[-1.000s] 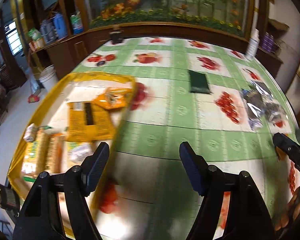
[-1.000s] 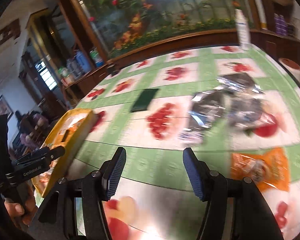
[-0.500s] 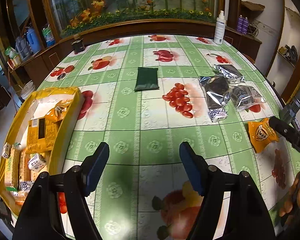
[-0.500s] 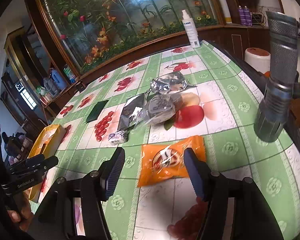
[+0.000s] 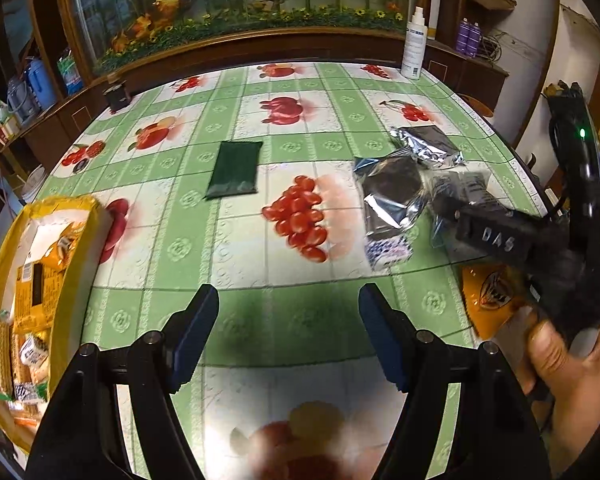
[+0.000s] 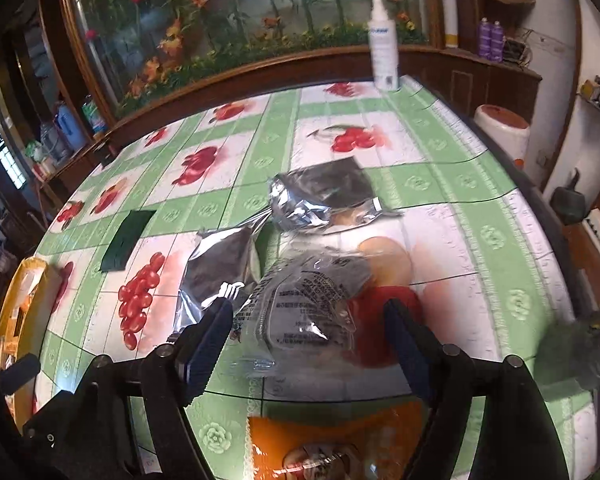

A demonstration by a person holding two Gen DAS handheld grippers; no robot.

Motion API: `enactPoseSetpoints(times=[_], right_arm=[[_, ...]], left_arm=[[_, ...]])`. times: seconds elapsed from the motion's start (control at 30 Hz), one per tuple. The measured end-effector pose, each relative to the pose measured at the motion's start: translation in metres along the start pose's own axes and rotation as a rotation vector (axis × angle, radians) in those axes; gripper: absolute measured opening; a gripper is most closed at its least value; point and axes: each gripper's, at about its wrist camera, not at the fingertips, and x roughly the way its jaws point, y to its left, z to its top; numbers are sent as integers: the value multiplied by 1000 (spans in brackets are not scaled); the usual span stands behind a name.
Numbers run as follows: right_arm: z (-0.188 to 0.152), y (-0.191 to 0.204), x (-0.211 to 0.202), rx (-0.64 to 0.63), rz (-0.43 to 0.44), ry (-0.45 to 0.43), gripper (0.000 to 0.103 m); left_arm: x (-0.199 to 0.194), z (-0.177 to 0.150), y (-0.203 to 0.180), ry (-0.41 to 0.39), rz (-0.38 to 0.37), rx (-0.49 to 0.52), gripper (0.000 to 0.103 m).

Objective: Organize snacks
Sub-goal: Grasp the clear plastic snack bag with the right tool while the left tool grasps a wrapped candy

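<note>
Step in hand, as we read it: reach-in for the next snack; nothing grasped yet.

Right gripper (image 6: 308,344) is spread, jaws apart and empty, hovering over the orange foil snack packet (image 6: 332,444) at the near edge of the bench (image 6: 500,240). The packet sits below and behind the fingertips, not between them. Just ahead, framed by the jaws, lies the clear crinkly plastic packet with dark printed text (image 6: 300,312). We can't tell which of the two is the target.

Left gripper (image 5: 288,332) is also released and empty, over bare green-and-white fruit-print cloth, well apart from any snack.

Orientation: the clear packet's long axis runs near-left to far-right, a corner pointing at the left jaw. The silver foil pouch (image 6: 216,268) beside it runs near to far. The second silver foil pouch (image 6: 320,196), beyond, lies roughly crosswise. The dark green flat sachet (image 5: 234,168) sits mid-bench, long axis near to far.

Next move calls for lowering the right gripper, squaring the jaws across a packet's short side, closing, then carrying it to the yellow tray (image 5: 74,248) at far left, which already holds snacks.
</note>
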Motion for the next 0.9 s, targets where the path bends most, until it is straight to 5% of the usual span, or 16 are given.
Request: enactPoseSetpoints(times=[0.03,0.17,0.37,0.47,0.6,0.67,0.73,0.8,0.9], right_arm=[[-2,0,2,-5,13,6,48],[-8,-6,-11,4,48,-16,43],[-15,-30,-57,80,138,-181,41],[-15,-39,-69,126,172,-242,25],[-14,-38,-62,122,192,-222,17],[-15,-35,-51,105,179,-176,21],[-17,-33,-42,102,147,-133,44],[-18,-34,-40,107,172,-127,65],[-18,-28,-44,70,144,-137,75]], left_arm=[[3,3,-5,-1,-3,3,72],[21,14,-23,16,-16,3,72],[48,21,-45,66,-18,-18,72],[59,21,-53,77,-15,-23,72],[67,19,-57,59,0,-29,73],[65,18,-56,50,-3,-23,61],[62,18,-52,42,1,-15,21],[60,16,-44,43,-11,-10,16],[55,7,-31,35,-9,2,16]])
